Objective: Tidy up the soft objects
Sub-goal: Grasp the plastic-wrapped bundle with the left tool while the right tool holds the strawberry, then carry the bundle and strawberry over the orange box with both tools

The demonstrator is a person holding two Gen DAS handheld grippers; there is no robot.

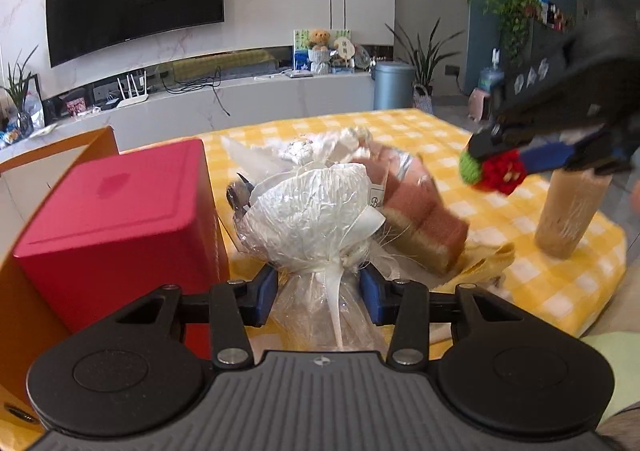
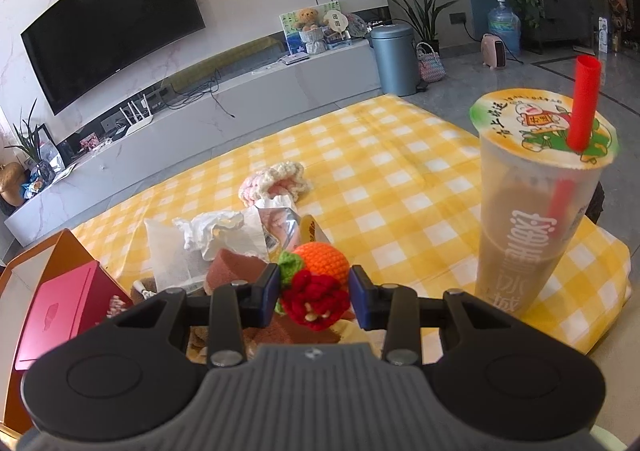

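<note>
From the left wrist we see a clear cellophane bundle tied with a white ribbon (image 1: 320,211), which the right wrist view hardly shows. Behind it lies a pink and cream sponge-like block (image 1: 420,211), and to its left a red box (image 1: 116,211) stands inside an orange container (image 1: 12,291). Only the right wrist view gives us the milk tea cup with a printed lid and red straw (image 2: 536,203) in full, a pink and cream crocheted piece (image 2: 276,181) farther back on the yellow checked cloth (image 2: 380,171), and an orange crocheted ball (image 2: 324,261).

The bundle's long axis runs from near to far in the left view: its tied neck points back at the camera and its full end points away, tilted up.

Our left gripper (image 1: 320,287) has its blue pads on either side of the neck, partly open; we cannot tell whether they press on the wrap. Our right gripper (image 2: 314,291) is closed on a red crocheted flower with a green leaf (image 2: 314,301), holding it above the cloth; the left view shows it up at the right, near the cup.
</note>
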